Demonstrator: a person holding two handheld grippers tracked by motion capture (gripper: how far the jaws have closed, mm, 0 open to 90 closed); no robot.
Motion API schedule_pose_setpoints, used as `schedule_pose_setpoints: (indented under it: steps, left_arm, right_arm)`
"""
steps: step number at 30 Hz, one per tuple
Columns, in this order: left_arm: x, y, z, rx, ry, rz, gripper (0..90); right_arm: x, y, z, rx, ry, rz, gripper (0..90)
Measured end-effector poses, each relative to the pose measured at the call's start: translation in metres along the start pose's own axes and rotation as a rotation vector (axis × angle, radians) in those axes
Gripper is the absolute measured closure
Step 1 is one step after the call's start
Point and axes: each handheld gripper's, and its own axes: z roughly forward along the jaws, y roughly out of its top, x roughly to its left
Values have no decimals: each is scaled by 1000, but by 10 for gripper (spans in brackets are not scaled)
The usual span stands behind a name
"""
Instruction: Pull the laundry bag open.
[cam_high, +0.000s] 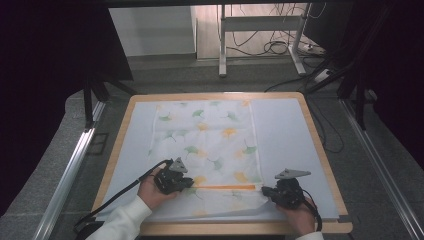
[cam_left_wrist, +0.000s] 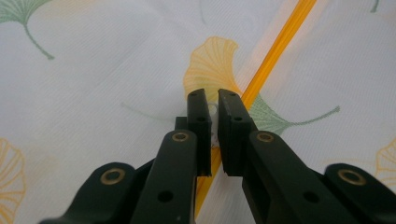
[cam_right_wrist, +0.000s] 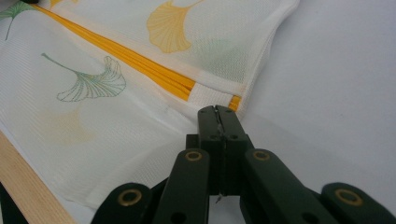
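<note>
Left gripper (cam_left_wrist: 213, 100) rises from bottom centre, jaws a narrow gap apart, something small and pale between the tips, can't tell what. White cloth (cam_left_wrist: 107, 93) with ginkgo-leaf print behind. Orange stripe (cam_left_wrist: 275, 46) runs diagonally from upper right down under the jaws. Yellow leaf (cam_left_wrist: 210, 60) just above the tips.

Left gripper (cam_high: 187, 183): I see it low at the table's near left, jaws pointing right; in the left gripper view (cam_left_wrist: 214, 109) its jaws stand a narrow gap apart, something small and pale between them.
Left hand (cam_high: 152, 190): wrapped round the gripper's body from behind, white sleeve (cam_high: 122, 220) entering from the bottom edge.
Right gripper (cam_high: 265, 190): I see it at the near right, jaws pointing left; in the right gripper view (cam_right_wrist: 218, 112) the jaws are pressed together, whether they pinch anything I cannot tell.
Right hand (cam_high: 299, 214): under and behind the gripper, at the bottom edge.
Cables: one trails back from each gripper.
</note>
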Motion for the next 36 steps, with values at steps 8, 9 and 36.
schedule_pose_setpoints:
  steps: [8,9,36]
  left_arm:
    - [3,-5,-4,6,10,-10,850]
    - [3,-6,-5,6,10,-10,849]
    - [15,-32,-25,13,48,-62,849]
  right_arm:
    - [0,0,0,1,-1,-1,898]
    - [0,0,0,0,0,-1,898]
    - [0,0,0,1,0,-1,898]
